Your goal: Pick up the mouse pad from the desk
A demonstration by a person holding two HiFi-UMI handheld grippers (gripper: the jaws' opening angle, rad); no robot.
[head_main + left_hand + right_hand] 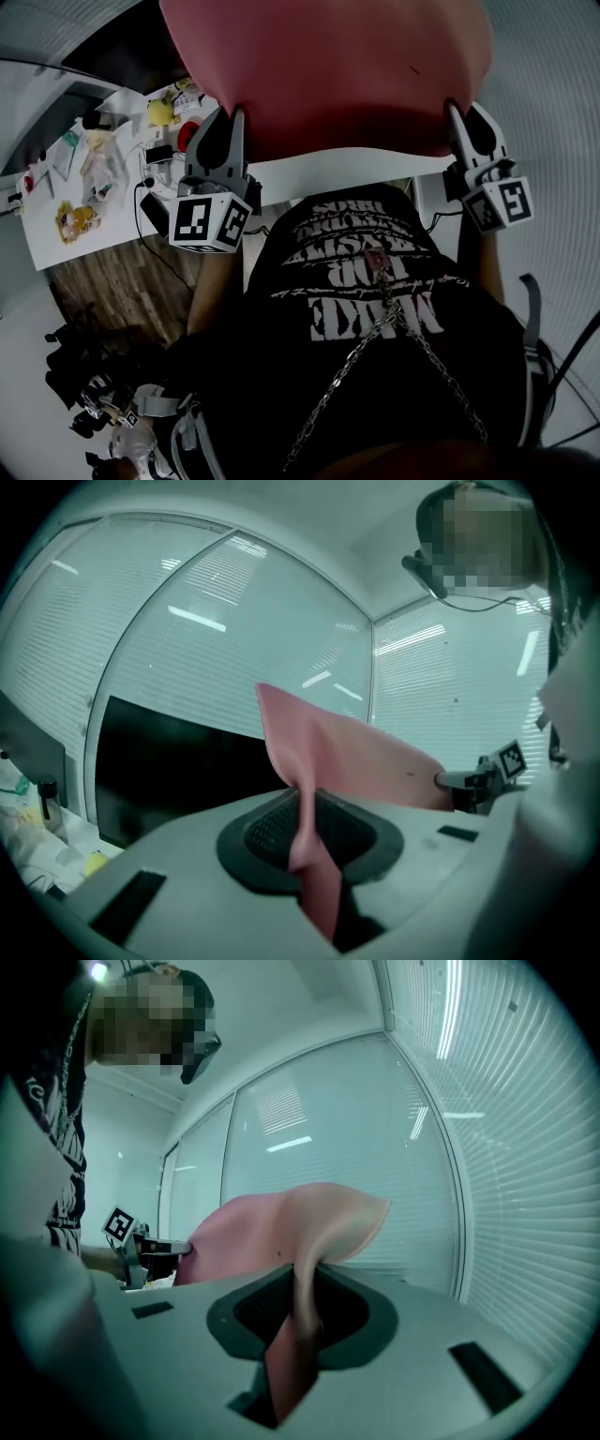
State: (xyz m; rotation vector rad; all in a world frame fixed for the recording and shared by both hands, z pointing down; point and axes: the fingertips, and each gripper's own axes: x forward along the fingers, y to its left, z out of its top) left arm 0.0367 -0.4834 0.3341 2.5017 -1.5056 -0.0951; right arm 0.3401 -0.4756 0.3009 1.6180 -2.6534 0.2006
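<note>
A pink mouse pad (328, 70) hangs in the air, held up between both grippers and filling the top of the head view. My left gripper (230, 117) is shut on its left edge; in the left gripper view the pad (361, 761) runs pinched between the jaws (305, 841). My right gripper (459, 117) is shut on the pad's right edge, and the right gripper view shows the sheet (281, 1222) clamped in the jaws (302, 1321). Each gripper also appears in the other's view: the right gripper (483, 780) and the left gripper (141, 1246).
A white desk (337, 169) lies below the pad. A second white table (103, 159) at the left carries several small items and cables. Wooden floor (122, 281) shows between them. Window blinds (506, 1147) and a dark monitor (169, 761) stand behind.
</note>
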